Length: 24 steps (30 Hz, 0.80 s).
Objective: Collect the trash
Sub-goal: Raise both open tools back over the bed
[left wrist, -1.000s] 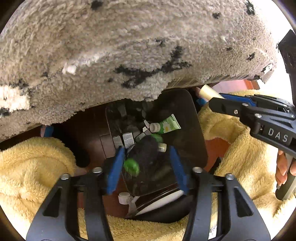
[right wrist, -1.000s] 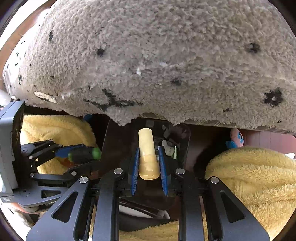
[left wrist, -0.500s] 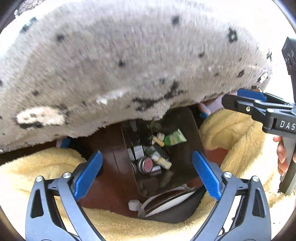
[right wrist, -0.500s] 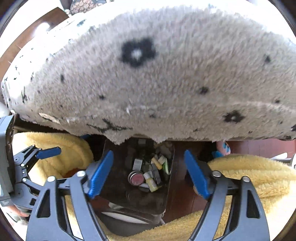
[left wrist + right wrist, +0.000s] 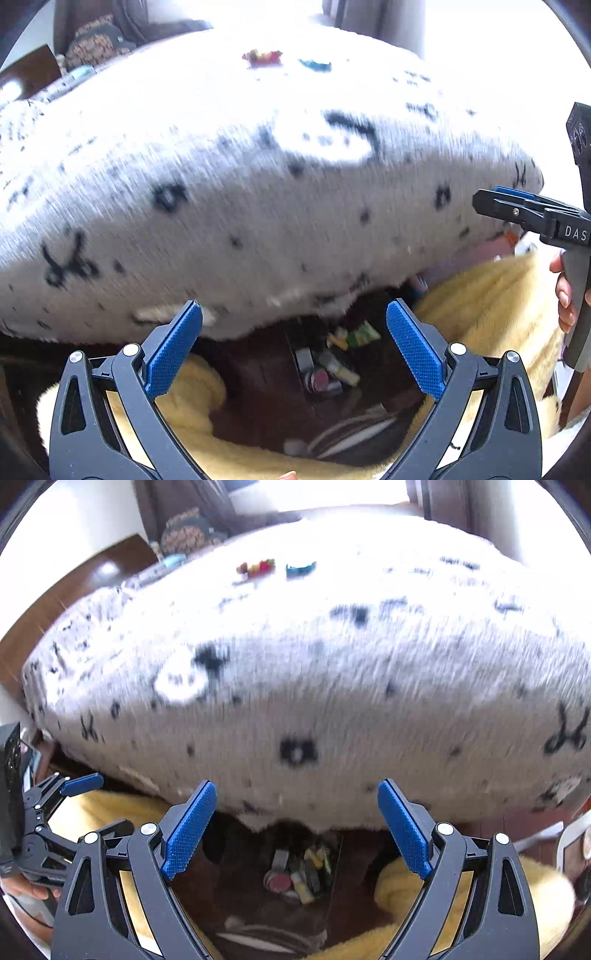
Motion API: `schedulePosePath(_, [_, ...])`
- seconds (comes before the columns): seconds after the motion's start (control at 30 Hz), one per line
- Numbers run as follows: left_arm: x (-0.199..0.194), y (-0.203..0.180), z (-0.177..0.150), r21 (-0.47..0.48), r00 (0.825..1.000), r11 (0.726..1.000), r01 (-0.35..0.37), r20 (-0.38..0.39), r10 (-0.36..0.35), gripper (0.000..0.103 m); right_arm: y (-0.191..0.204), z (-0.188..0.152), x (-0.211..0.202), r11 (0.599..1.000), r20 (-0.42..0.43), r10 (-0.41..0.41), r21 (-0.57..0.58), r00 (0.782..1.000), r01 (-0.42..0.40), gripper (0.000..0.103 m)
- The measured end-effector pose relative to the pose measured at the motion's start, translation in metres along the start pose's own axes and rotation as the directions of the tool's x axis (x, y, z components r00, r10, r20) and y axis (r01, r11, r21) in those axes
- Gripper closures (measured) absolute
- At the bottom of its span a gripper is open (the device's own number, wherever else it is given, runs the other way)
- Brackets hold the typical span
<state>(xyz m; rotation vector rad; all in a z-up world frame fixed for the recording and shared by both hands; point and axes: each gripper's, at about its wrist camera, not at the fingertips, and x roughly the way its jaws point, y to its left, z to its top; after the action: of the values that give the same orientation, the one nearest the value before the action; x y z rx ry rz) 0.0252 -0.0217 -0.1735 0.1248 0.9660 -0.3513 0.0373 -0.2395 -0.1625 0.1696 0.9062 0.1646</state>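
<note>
A dark bin (image 5: 391, 362) (image 5: 334, 878) stands on the floor under the edge of a grey speckled fluffy cover (image 5: 258, 206) (image 5: 332, 701). Inside lie a green tube (image 5: 364, 334), a red-topped round tin (image 5: 319, 378) (image 5: 279, 882) and a cream tube (image 5: 345, 373) (image 5: 303, 888). High above the bin, my left gripper (image 5: 293, 306) is open and empty. My right gripper (image 5: 296, 785) hangs over it too, its jaws still opening with nothing between them. Each gripper also shows from the side in the other's view: right gripper (image 5: 495, 201), left gripper (image 5: 99, 805).
Far back on the cover lie a small red and yellow item (image 5: 262, 56) (image 5: 256, 566) and a teal one (image 5: 314, 65) (image 5: 301, 568). Yellow fleece (image 5: 480, 295) (image 5: 461, 886) bunches on both sides of the bin. A dark chair stands beyond the cover.
Both grippers opened and let go: the dark green-capped bottle left the left one, the cream tube left the right one. Both then rose and tilted up, so the cover's top now shows.
</note>
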Motion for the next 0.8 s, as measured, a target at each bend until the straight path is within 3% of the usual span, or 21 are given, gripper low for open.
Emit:
schedulePosePath(0.3, [-0.013,0.031,0.052,-0.035,0.995,0.999,-0.038,0.090,0.041,0.008,-0.007,0.056,-0.006,0.999,0.076,-0.038,-0.007,0.996,0.039,0.011])
schedulePosePath(0.8, [0.041,0.060,0.118,-0.042,0.995,0.997,-0.063,0.074,0.066,0.008,-0.002,0.135,0.055,0.997,0.055,-0.059,-0.039,0.997,0.061,0.011])
